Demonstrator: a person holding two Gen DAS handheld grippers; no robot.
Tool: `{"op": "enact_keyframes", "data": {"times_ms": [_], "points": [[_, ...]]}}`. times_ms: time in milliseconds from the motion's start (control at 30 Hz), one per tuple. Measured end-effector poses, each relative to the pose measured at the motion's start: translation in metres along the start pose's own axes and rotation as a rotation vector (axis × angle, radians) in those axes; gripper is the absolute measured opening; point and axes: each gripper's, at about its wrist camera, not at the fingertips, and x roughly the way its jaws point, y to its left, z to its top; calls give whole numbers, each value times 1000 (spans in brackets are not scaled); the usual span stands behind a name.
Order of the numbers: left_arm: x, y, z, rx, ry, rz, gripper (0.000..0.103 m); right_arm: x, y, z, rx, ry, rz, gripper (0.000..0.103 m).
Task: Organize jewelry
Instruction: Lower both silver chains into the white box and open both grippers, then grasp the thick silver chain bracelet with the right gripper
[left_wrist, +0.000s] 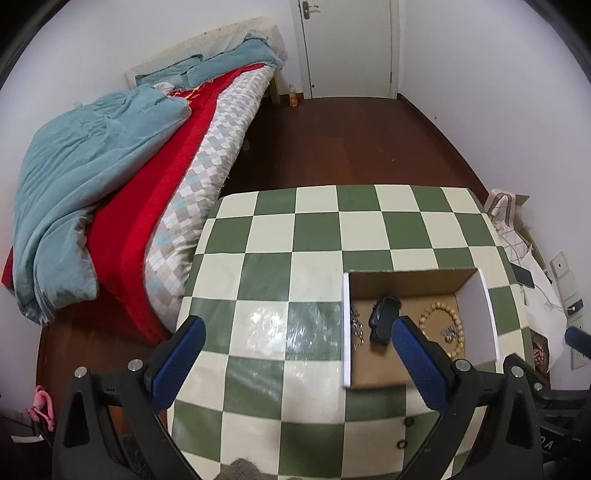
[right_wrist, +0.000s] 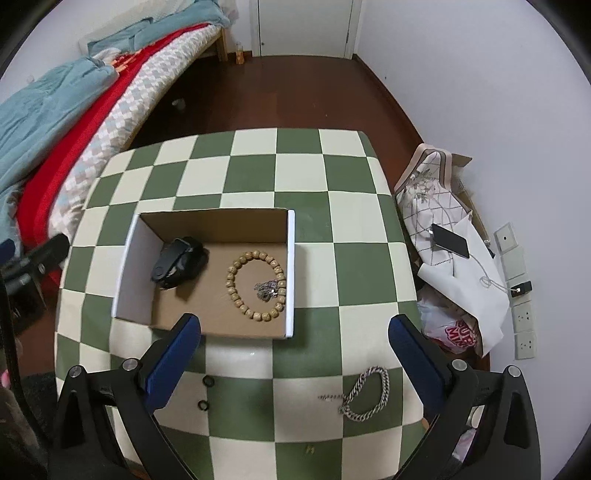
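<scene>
Silver chain (right_wrist: 365, 393) is lying limp on the worktop (right_wrist: 362, 266) outside the box (right_wrist: 291, 273), likely slippery and best pinched at a bunched link, both grippers' jaws spreading empty.

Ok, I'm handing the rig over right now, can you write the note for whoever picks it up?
Left gripper: open, empty, hovering over the table left of the box.
Right gripper: open, empty, above the table's near edge.
In the cardboard box: black watch, wooden bead bracelet with a small silver piece lying inside its ring, and small silver items by the left wall.
Still out on the checkered table: silver chain bracelet near the right gripper, two small black rings in front of the box.
Left: move the chain and both rings into the box.
</scene>
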Motion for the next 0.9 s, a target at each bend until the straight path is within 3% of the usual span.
{"op": "enact_keyframes", "data": {"times_ms": [633, 800, 900], "points": [[-113, 8, -45, 22, -170, 0, 103, -122, 1, -54, 34, -212, 7, 103], [-114, 8, -64, 26, -174, 42, 103, -133, -13, -75, 85, -203, 63, 103], [-96, 4, -78, 36, -122, 54, 103, -120, -33, -92, 130, -169, 45, 103]]}}
